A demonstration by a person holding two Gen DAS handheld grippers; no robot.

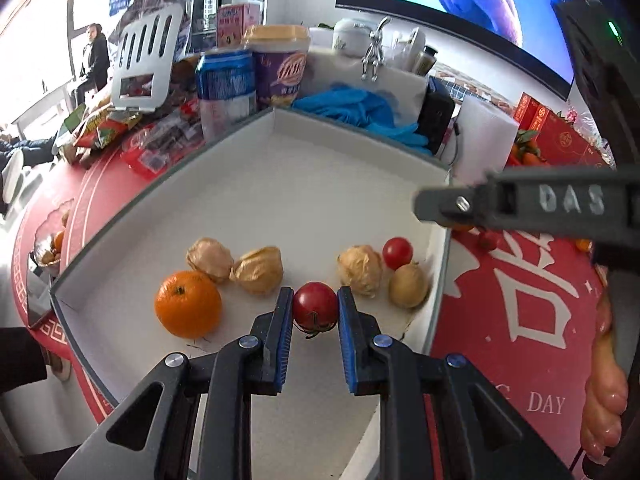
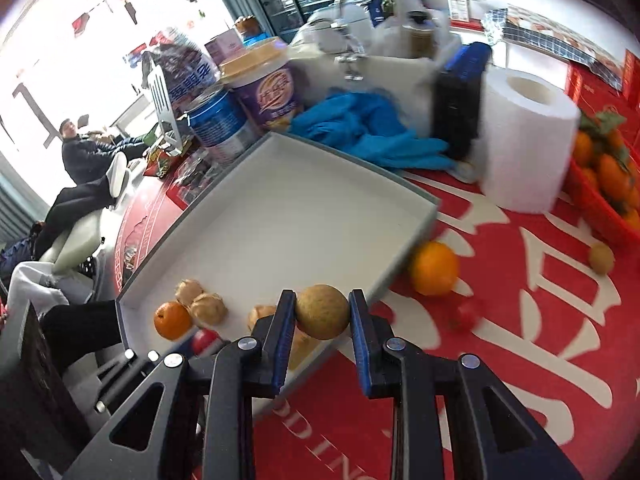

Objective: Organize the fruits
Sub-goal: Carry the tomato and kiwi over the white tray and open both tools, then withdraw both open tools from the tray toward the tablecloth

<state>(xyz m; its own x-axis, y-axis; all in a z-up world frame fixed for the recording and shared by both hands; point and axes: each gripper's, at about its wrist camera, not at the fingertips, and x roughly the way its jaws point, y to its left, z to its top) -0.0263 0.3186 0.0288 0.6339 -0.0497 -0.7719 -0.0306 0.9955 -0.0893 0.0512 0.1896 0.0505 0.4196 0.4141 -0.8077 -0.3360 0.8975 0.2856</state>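
Observation:
A white shallow tray (image 1: 256, 184) holds an orange (image 1: 188, 305), three papery husked fruits (image 1: 258, 270), a small cherry tomato (image 1: 397, 253) and a yellow-brown round fruit (image 1: 408, 285). My left gripper (image 1: 315, 310) is shut on a red tomato (image 1: 315, 307) low over the tray's near part. My right gripper (image 2: 322, 312) is shut on a yellow-brown round fruit (image 2: 322, 311), held above the tray's (image 2: 304, 208) near right edge. An orange (image 2: 435, 268), a small red fruit (image 2: 466, 314) and a small yellow fruit (image 2: 601, 257) lie on the red cloth outside the tray.
Behind the tray stand a blue can (image 1: 226, 88), a purple cup (image 1: 280, 68), blue gloves (image 2: 368, 128) and a white paper roll (image 2: 528, 140). A red basket of tangerines (image 2: 608, 184) sits at the far right. Snack packets (image 1: 108, 128) lie at the left.

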